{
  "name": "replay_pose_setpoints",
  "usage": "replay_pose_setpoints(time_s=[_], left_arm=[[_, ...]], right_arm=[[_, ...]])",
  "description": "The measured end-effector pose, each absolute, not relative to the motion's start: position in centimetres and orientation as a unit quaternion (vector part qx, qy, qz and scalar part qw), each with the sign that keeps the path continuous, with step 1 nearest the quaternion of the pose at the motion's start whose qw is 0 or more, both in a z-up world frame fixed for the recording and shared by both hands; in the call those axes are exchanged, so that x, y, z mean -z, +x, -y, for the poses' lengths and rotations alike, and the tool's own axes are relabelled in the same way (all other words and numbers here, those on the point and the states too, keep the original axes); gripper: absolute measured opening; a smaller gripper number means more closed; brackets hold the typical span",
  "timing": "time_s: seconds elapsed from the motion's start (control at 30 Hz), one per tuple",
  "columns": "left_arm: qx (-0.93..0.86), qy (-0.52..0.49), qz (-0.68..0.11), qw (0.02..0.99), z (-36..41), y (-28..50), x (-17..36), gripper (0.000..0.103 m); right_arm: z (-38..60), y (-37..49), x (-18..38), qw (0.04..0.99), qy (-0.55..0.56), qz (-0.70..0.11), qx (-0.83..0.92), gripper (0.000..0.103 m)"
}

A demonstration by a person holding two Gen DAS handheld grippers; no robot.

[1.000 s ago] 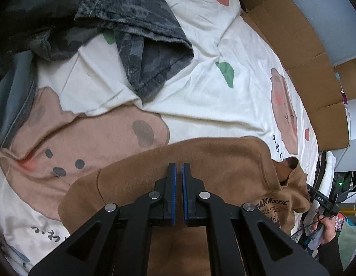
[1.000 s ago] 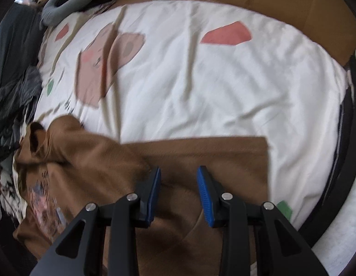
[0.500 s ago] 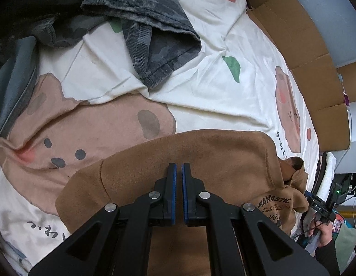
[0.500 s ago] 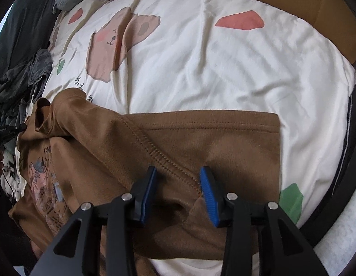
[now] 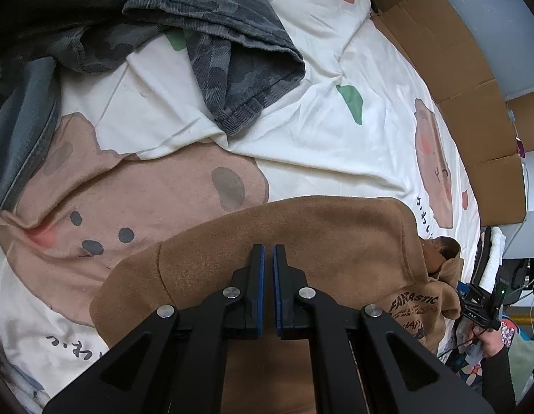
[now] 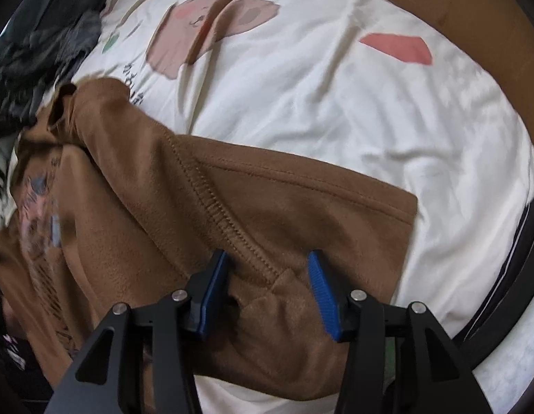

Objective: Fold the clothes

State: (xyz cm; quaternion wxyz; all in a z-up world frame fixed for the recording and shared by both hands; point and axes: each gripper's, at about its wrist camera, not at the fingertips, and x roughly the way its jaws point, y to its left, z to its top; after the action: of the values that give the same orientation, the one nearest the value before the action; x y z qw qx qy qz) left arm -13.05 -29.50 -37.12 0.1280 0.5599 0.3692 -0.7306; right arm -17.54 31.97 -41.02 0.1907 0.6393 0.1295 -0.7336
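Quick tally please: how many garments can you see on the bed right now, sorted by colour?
Brown: 1, the sweatshirt under both grippers
Grey camouflage: 1, the camo garment
Plain dark grey-blue: 1, the grey garment at the left edge, partly out of view
Total: 3 garments

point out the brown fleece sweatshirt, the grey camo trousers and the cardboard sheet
brown fleece sweatshirt (image 6: 301, 207), right wrist view, on the flat sleeve panel
grey camouflage corduroy trousers (image 5: 232, 58), left wrist view, on the leg near the hem
brown cardboard sheet (image 5: 467, 79), left wrist view, on a middle panel
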Motion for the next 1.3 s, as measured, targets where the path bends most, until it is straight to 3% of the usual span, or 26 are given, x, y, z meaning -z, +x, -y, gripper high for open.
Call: replay_pose_setpoints(time_s=[0.17, 0.33, 0.73, 1.1, 1.17, 1.2, 1.23, 1.3], left_arm=[[0.73, 0.56, -0.371, 0.13, 29.6, -13.1, 37.1, 0.004], [0.729, 0.56, -0.37, 0.131, 29.6, -13.3, 37.2, 0.004], [0.732, 0.559, -0.366, 0.133, 30.2, -13.2, 36.9, 0.004], [0.743, 0.605, -0.265, 0.114, 30.8, -15.1, 36.4, 0.004], [0.74, 0.612, -0.26, 0.105, 30.7, -15.4, 36.8, 0.009], [0.739, 0.614, -0.259, 0.1, 30.6, -15.5, 37.0, 0.024], [0.738, 0.615, -0.26, 0.094, 30.5, -15.6, 37.2, 0.046], [0.739, 0.614, -0.263, 0.083, 30.2, -15.7, 37.3, 0.064]], right_arm=[[-31.7, -17.2, 40.9, 0.206, 0.629, -0.152, 0.734, 0.04], [-32.2, -16.6, 40.1, 0.214, 0.621, -0.141, 0.741, 0.02], [-33.5, -15.6, 37.7, 0.204, 0.595, -0.136, 0.766, 0.013], [-32.2, -15.9, 36.0, 0.171, 0.576, -0.128, 0.789, 0.012], [-32.4, -15.7, 36.0, 0.167, 0.579, -0.123, 0.789, 0.012], [-32.5, -15.6, 36.0, 0.165, 0.58, -0.121, 0.788, 0.012], [-32.6, -15.5, 36.1, 0.164, 0.582, -0.119, 0.788, 0.012], [-32.6, -15.6, 36.4, 0.164, 0.585, -0.114, 0.787, 0.012]])
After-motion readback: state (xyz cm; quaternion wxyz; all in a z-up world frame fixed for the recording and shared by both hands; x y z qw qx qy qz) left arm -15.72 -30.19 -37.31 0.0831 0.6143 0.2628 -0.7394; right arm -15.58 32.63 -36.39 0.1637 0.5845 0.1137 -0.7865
